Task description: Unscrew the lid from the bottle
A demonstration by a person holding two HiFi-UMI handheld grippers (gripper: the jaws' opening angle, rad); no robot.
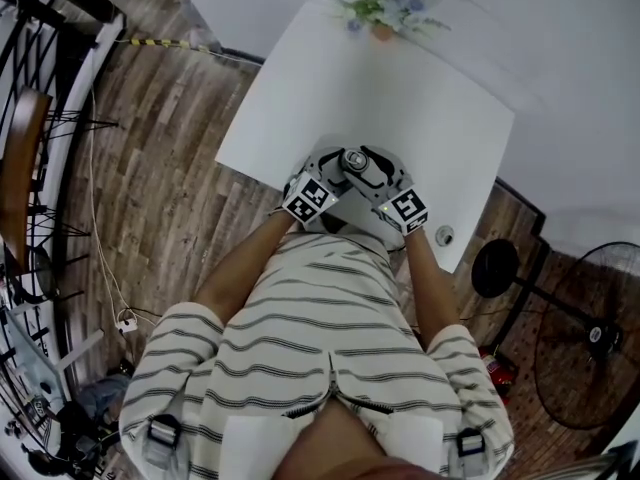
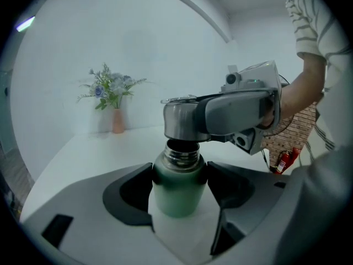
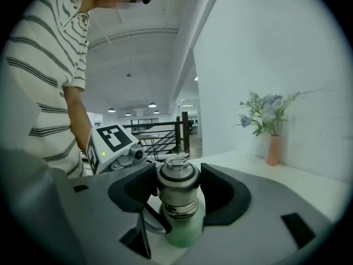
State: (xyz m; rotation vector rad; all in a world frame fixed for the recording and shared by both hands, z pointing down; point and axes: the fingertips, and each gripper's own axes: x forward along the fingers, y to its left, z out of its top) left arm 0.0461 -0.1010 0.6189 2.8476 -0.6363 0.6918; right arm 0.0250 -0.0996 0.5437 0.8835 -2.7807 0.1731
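Observation:
A green bottle (image 2: 177, 195) stands upright near the table's front edge, and my left gripper (image 2: 177, 184) is shut on its body just below the shoulder. Its steel lid (image 2: 182, 120) sits on top of the threaded neck (image 2: 182, 157), whose threads show beneath it. I cannot tell whether the lid still engages them. My right gripper (image 3: 177, 184) is shut on the lid (image 3: 177, 175) from the opposite side, with the green body (image 3: 185, 231) below. In the head view both grippers, left (image 1: 338, 171) and right (image 1: 376, 175), meet over the bottle (image 1: 355, 160).
A white table (image 1: 400, 98) holds a vase of flowers (image 1: 383, 8) at its far edge and a small round object (image 1: 444, 235) at its near right corner. A floor fan (image 1: 590, 338) stands to the right. A dark railing (image 3: 160, 128) lies behind.

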